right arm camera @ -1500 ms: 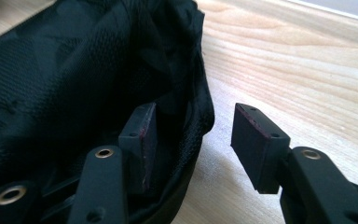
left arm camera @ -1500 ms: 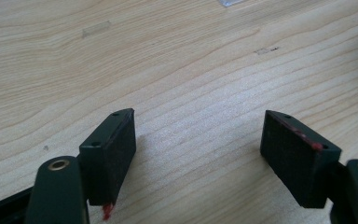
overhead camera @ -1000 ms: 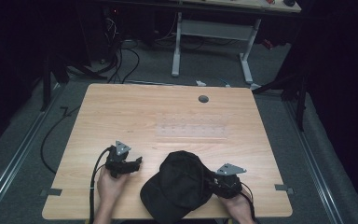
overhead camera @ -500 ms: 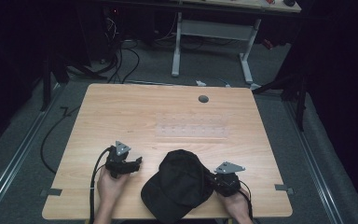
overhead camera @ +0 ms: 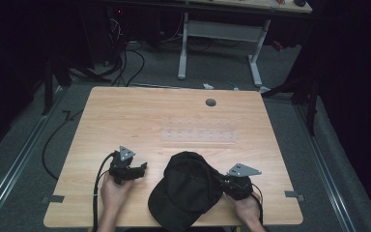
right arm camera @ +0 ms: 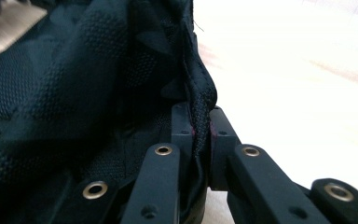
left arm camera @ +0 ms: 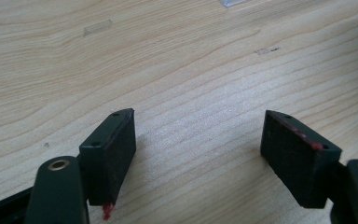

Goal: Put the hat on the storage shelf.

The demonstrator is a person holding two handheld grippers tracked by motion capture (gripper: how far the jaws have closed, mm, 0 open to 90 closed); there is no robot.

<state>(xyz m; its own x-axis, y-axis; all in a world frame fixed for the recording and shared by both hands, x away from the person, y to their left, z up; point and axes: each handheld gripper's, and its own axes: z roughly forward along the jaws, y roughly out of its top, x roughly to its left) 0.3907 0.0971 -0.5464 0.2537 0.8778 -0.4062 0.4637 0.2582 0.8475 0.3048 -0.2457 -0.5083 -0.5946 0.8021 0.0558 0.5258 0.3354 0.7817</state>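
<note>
A black cap (overhead camera: pixel 186 191) lies near the front edge of the wooden table (overhead camera: pixel 174 121), its brim toward the person. My right gripper (overhead camera: pixel 221 182) sits at the cap's right side, its jaws shut on the cap's fabric edge (right arm camera: pixel 200 109). In the right gripper view the textured cap cloth (right arm camera: pixel 74 79) rises to the left of the jaws. My left gripper (overhead camera: pixel 142 167) rests on the table to the left of the cap, apart from it. Its jaws stand wide open over bare wood (left arm camera: pixel 200 135), nothing between the pads (left arm camera: pixel 116 140).
A clear strip with small holes (overhead camera: pixel 200 130) lies at the table's middle, and a round grommet hole (overhead camera: pixel 210 102) is near the far edge. Cables trail off the left front. Another desk frame (overhead camera: pixel 220 34) stands on the floor beyond.
The cap and right gripper have shifted slightly; the left gripper has stayed put, open.
</note>
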